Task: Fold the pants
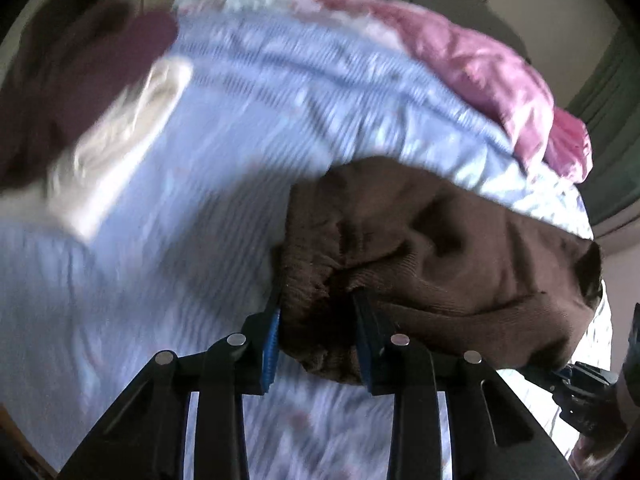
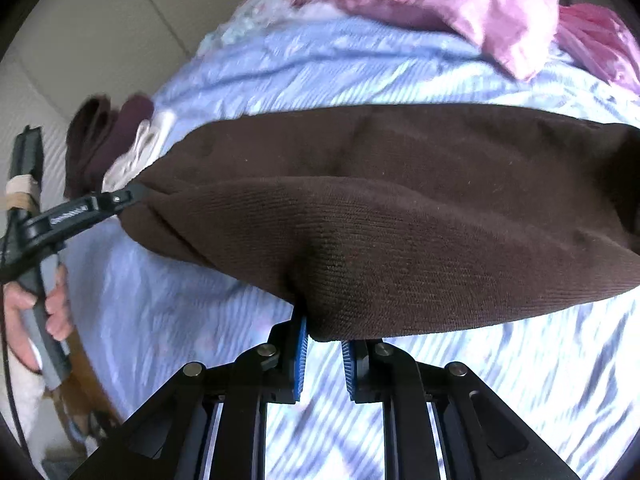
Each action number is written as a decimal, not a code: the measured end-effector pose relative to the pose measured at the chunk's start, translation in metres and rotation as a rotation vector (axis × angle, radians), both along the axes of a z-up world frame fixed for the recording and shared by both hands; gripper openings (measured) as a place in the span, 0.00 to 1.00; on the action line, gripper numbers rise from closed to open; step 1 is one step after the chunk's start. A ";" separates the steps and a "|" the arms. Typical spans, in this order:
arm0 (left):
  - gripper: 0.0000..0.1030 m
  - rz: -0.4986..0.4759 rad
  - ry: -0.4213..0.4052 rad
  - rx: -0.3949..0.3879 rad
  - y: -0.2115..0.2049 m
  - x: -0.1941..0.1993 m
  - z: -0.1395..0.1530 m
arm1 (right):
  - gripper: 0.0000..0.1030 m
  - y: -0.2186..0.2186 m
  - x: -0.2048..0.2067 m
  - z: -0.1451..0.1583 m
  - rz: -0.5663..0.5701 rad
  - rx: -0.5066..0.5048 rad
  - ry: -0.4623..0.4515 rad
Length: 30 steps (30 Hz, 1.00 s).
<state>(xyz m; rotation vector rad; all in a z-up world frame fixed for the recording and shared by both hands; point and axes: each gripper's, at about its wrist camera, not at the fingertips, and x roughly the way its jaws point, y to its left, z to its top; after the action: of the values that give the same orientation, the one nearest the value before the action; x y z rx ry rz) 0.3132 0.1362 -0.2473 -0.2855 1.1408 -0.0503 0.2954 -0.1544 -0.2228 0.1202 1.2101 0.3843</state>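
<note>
The brown knit pants (image 1: 432, 256) hang bunched above the blue striped bed sheet (image 1: 224, 184). My left gripper (image 1: 316, 340) is shut on one thick end of the pants, with cloth filling the gap between its blue pads. In the right wrist view the pants (image 2: 400, 208) stretch wide across the frame, and my right gripper (image 2: 324, 344) is shut on their lower edge. The left gripper (image 2: 132, 196) also shows there at the left, clamped on the far end of the pants. The right gripper (image 1: 560, 372) shows at the right edge of the left wrist view.
A pink garment (image 1: 480, 64) and pale clothes lie at the far end of the bed. A stack of dark maroon and cream folded clothes (image 2: 116, 140) sits at the left side of the bed. A wall and the floor lie beyond the bed's left edge.
</note>
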 end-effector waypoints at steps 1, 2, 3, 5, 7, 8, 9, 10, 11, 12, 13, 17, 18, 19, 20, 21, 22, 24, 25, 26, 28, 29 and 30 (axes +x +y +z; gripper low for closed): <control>0.32 -0.005 0.022 0.009 0.001 -0.003 -0.007 | 0.16 0.003 -0.003 -0.005 0.010 -0.014 0.020; 0.32 -0.008 0.026 0.010 0.002 -0.006 -0.009 | 0.16 0.006 -0.005 -0.014 0.020 -0.032 0.051; 0.33 -0.011 0.023 0.010 0.003 -0.008 -0.008 | 0.16 0.007 -0.006 -0.018 0.020 -0.034 0.069; 0.38 -0.015 0.014 0.031 0.002 -0.010 -0.005 | 0.16 0.005 -0.009 -0.025 0.006 -0.026 0.103; 0.42 -0.044 -0.009 0.070 -0.001 -0.011 0.003 | 0.16 0.003 -0.011 -0.027 0.006 -0.024 0.114; 0.46 -0.056 -0.022 0.092 -0.004 -0.012 0.007 | 0.12 0.003 -0.013 -0.029 0.010 -0.027 0.127; 0.50 -0.071 -0.042 0.122 -0.006 -0.012 0.013 | 0.07 0.002 -0.015 -0.032 0.015 -0.027 0.142; 0.52 -0.086 -0.079 0.184 -0.009 -0.011 0.023 | 0.01 0.001 -0.018 -0.037 0.026 -0.034 0.162; 0.57 -0.105 -0.110 0.225 -0.013 -0.010 0.028 | 0.01 0.001 -0.023 -0.042 0.032 -0.042 0.180; 0.59 -0.125 -0.135 0.260 -0.016 -0.009 0.033 | 0.01 0.001 -0.028 -0.048 0.033 -0.043 0.195; 0.59 -0.143 -0.157 0.291 -0.020 -0.006 0.037 | 0.01 0.001 -0.032 -0.050 0.035 -0.030 0.194; 0.63 -0.139 -0.155 0.235 -0.018 0.011 0.037 | 0.08 -0.005 -0.044 -0.022 -0.049 -0.037 0.010; 0.64 -0.125 -0.152 0.227 -0.017 0.014 0.036 | 0.29 -0.008 -0.044 -0.015 -0.088 -0.026 -0.015; 0.65 -0.109 -0.145 0.230 -0.015 0.020 0.031 | 0.42 -0.014 -0.044 -0.010 -0.129 -0.004 -0.033; 0.65 -0.105 -0.137 0.231 -0.016 0.023 0.028 | 0.55 -0.019 -0.043 -0.006 -0.171 0.002 -0.043; 0.65 -0.101 -0.123 0.218 -0.015 0.029 0.023 | 0.55 -0.020 -0.040 -0.006 -0.194 0.005 -0.048; 0.65 -0.101 -0.109 0.196 -0.015 0.034 0.018 | 0.55 -0.022 -0.035 -0.006 -0.201 0.022 -0.044; 0.61 -0.080 -0.089 0.210 -0.014 0.039 0.010 | 0.55 -0.021 -0.026 -0.011 -0.210 0.040 -0.032; 0.60 -0.064 -0.079 0.228 -0.013 0.042 0.007 | 0.55 -0.021 -0.022 -0.013 -0.213 0.037 -0.025; 0.57 -0.049 -0.072 0.249 -0.014 0.042 0.005 | 0.54 -0.020 -0.020 -0.017 -0.214 0.028 -0.008; 0.41 0.006 -0.051 0.375 -0.014 0.042 0.000 | 0.54 -0.013 -0.016 -0.024 -0.212 0.006 0.019; 0.25 0.029 -0.039 0.461 -0.012 0.043 -0.004 | 0.51 -0.011 -0.017 -0.027 -0.211 -0.018 0.035; 0.23 0.046 -0.019 0.521 -0.009 0.043 -0.010 | 0.49 -0.011 -0.016 -0.029 -0.213 -0.024 0.043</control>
<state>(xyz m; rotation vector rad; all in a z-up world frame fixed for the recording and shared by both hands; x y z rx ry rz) 0.3560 0.1271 -0.2571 0.1524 1.0875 0.2815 0.2793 -0.1650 -0.2521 0.2353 1.2304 0.1815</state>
